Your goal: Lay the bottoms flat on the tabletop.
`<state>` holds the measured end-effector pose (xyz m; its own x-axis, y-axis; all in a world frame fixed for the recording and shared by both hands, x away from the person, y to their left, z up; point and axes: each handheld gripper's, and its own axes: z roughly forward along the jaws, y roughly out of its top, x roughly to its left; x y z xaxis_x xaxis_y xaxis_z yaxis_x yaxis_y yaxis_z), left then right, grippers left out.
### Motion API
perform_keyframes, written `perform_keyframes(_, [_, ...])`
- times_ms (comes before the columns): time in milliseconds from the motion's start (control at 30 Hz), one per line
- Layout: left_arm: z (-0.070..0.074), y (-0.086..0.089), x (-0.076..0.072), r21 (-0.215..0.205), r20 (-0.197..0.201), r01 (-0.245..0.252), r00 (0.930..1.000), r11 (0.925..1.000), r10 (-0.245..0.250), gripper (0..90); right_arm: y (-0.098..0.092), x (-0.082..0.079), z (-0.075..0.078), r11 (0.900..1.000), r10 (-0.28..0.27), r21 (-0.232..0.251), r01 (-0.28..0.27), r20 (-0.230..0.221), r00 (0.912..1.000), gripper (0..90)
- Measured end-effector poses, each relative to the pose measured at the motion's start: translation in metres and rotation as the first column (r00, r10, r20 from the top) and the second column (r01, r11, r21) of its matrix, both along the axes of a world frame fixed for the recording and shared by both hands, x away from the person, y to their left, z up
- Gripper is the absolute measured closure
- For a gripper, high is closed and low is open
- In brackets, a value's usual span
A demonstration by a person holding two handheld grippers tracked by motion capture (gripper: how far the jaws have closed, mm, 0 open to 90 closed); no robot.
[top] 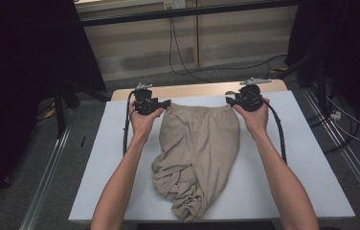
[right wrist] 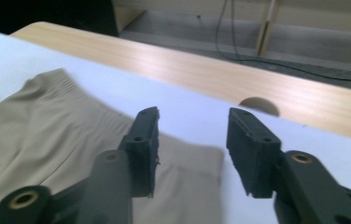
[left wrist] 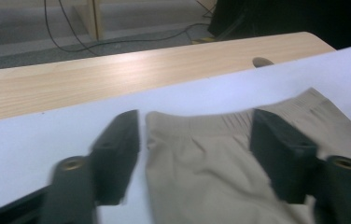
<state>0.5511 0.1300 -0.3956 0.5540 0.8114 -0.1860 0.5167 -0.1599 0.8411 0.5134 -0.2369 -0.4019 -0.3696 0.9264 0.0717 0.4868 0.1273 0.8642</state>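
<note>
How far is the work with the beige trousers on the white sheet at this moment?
Done: the beige trousers lie on the white sheet with the waistband flat along the far side. In hand: the left gripper and the right gripper stand open at the two waistband corners, pressing nothing. Left: the legs are bunched at the near end, so smoothing, and probably folding, remains.

A white rectangular sheet (top: 307,158) covers a light wooden tabletop (top: 192,89). Black cables (top: 175,52) trail across the grey floor (top: 245,69) beyond the table.
</note>
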Motion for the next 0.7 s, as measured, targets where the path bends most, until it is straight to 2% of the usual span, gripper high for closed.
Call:
perform_keyframes(67, [-0.001, 0.0, -0.008, 0.011, 0.001, 0.021, 0.9998, 0.9997, -0.021, 25.8, 0.003, -0.011, -0.004, 1.0, 0.029, 0.007, -0.029, -0.011, 0.9995, 44.8])
perform_keyframes(133, [-0.001, 0.001, -0.02, 0.05, 0.009, 0.038, 0.9992, 0.998, -0.038, 20.6, 0.008, -0.027, -0.007, 0.997, 0.079, 0.003, -0.079, -0.015, 0.9967, 42.3])
perform_keyframes(200, [-0.002, 0.003, -0.034, 0.053, 0.017, 0.066, 0.9976, 0.9964, -0.067, 18.6, 0.014, -0.045, -0.008, 0.991, 0.131, 0.013, -0.13, -0.023, 0.9912, 39.6])
perform_keyframes(267, [-0.003, 0.006, -0.052, 0.064, 0.032, 0.079, 0.9961, 0.9948, -0.082, 17.5, 0.021, -0.067, -0.008, 0.98, 0.197, 0.027, -0.196, -0.028, 0.98, 40.4])
perform_keyframes(333, [-0.003, 0.009, -0.069, 0.079, 0.044, 0.104, 0.9932, 0.9915, -0.107, 16.3, 0.027, -0.089, -0.008, 0.969, 0.246, 0.025, -0.245, -0.031, 0.9688, 46.8])
perform_keyframes(367, [-0.003, 0.011, -0.075, 0.09, 0.05, 0.113, 0.9918, 0.9894, -0.118, 16.3, 0.031, -0.104, -0.009, 0.958, 0.288, 0.02, -0.287, -0.036, 0.9571, 52.8])
perform_keyframes(433, [-0.005, 0.014, -0.091, 0.079, 0.048, 0.134, 0.9893, 0.9878, -0.138, 16.3, 0.036, -0.126, -0.009, 0.949, 0.316, 0.04, -0.314, -0.041, 0.948, 58.3])
perform_keyframes(467, [-0.006, 0.016, -0.1, 0.081, 0.051, 0.137, 0.9886, 0.9872, -0.142, 16.3, 0.039, -0.139, -0.009, 0.936, 0.351, 0.06, -0.348, -0.041, 0.9356, 63.8])
perform_keyframes(500, [-0.009, 0.017, -0.108, 0.092, 0.053, 0.141, 0.9878, 0.9857, -0.146, 16.3, 0.043, -0.151, -0.01, 0.924, 0.381, 0.063, -0.378, -0.042, 0.9238, 65.5])
perform_keyframes(533, [-0.013, 0.018, -0.116, 0.091, 0.049, 0.154, 0.9861, 0.9839, -0.159, 16.3, 0.048, -0.165, -0.012, 0.917, 0.397, 0.065, -0.394, -0.047, 0.9167, 68.4])
perform_keyframes(567, [-0.018, 0.018, -0.124, 0.083, 0.038, 0.171, 0.9839, 0.9818, -0.175, 16.3, 0.053, -0.177, -0.015, 0.904, 0.425, 0.082, -0.42, -0.062, 0.9029, 74.2])
perform_keyframes(633, [-0.025, 0.018, -0.139, 0.086, 0.008, 0.173, 0.9847, 0.9811, -0.174, 17.6, 0.065, -0.201, -0.023, 0.876, 0.482, 0.074, -0.477, -0.088, 0.8718, 79.0])
perform_keyframes(667, [-0.025, 0.017, -0.145, 0.089, -0.005, 0.18, 0.9836, 0.9796, -0.181, 17.6, 0.069, -0.208, -0.025, 0.864, 0.503, 0.077, -0.498, -0.096, 0.8587, 79.6])
perform_keyframes(700, [-0.025, 0.017, -0.152, 0.089, 0.002, 0.192, 0.9812, 0.9774, -0.193, 17.6, 0.074, -0.216, -0.027, 0.849, 0.528, 0.071, -0.523, -0.1, 0.8434, 80.8])
